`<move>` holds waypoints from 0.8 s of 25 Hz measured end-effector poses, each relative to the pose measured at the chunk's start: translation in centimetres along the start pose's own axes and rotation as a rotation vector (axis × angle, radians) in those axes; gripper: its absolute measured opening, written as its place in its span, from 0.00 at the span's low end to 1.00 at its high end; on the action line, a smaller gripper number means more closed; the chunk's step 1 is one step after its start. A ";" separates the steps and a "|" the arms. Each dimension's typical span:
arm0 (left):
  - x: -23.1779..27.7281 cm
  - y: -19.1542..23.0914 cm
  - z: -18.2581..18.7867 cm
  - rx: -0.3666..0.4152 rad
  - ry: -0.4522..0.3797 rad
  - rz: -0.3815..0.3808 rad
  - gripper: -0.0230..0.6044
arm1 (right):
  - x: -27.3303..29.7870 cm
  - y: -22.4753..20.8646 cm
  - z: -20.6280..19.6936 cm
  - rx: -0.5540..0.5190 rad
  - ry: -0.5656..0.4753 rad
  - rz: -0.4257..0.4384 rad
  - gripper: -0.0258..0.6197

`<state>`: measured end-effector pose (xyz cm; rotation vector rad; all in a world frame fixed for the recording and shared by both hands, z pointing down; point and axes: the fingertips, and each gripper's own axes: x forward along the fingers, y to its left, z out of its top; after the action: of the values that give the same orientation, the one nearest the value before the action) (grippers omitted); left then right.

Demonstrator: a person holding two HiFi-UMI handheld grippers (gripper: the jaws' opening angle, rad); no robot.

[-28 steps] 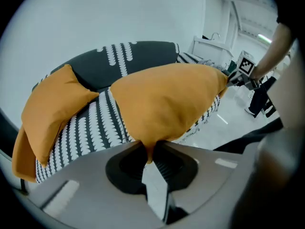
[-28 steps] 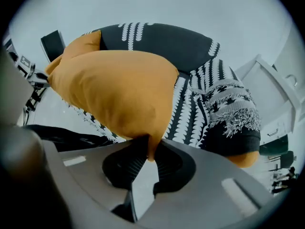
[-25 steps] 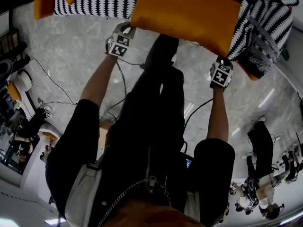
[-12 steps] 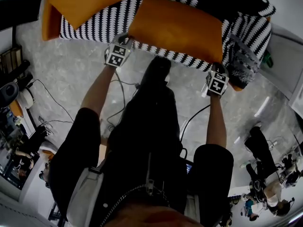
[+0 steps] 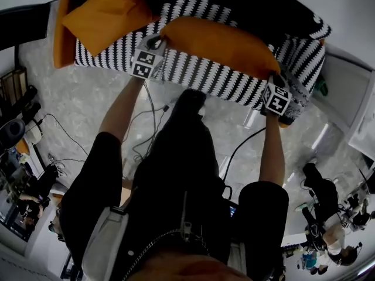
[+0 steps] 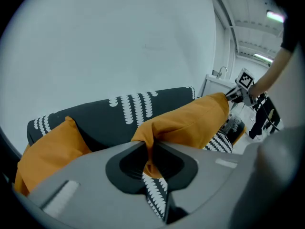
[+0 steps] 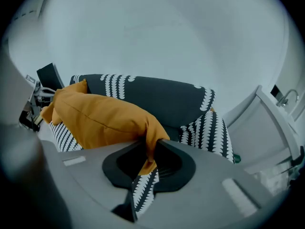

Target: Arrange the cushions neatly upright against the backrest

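An orange cushion (image 5: pixel 220 43) hangs stretched between my two grippers above the seat of a black-and-white patterned sofa (image 5: pixel 199 75). My left gripper (image 5: pixel 153 47) is shut on the cushion's left corner (image 6: pixel 148 142); my right gripper (image 5: pixel 275 86) is shut on its right corner (image 7: pixel 151 149). The cushion (image 6: pixel 190 120) runs from one gripper to the other in both gripper views. The dark backrest (image 7: pixel 157 99) rises behind it. A second orange cushion (image 5: pixel 102 13) leans at the sofa's left end, seen also as the orange cushion (image 6: pixel 45 149) against the backrest.
A patterned pillow (image 7: pixel 212 128) stands at the sofa's right end. White cabinets (image 5: pixel 343 92) sit right of the sofa. Cables (image 5: pixel 146 116) trail over the marble floor (image 5: pixel 76 104). Other people (image 5: pixel 319 186) and gear stand at the lower right and left.
Both grippers have carried the orange cushion forward and away from me, from over the sofa's front edge to above the seat near the backrest. The grips on both corners held.
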<state>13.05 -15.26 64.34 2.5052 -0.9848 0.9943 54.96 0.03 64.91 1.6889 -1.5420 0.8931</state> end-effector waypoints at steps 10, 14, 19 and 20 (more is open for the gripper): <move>5.5 5.7 7.0 -0.044 -0.100 0.029 0.11 | 4.7 -1.7 8.9 0.094 -0.052 -0.041 0.11; 8.2 7.5 9.0 -0.083 -0.120 0.047 0.11 | 7.0 -2.6 11.8 0.132 -0.069 -0.044 0.11; 11.9 9.6 11.3 -0.118 -0.129 0.055 0.11 | 9.7 -4.1 15.0 0.155 -0.081 -0.063 0.12; 12.5 9.9 11.6 -0.130 -0.129 0.058 0.11 | 10.2 -4.3 15.7 0.160 -0.081 -0.069 0.12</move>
<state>18.76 -34.16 64.50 2.4705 -1.1283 0.7656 60.65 -18.30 64.89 1.9016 -1.4884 0.9435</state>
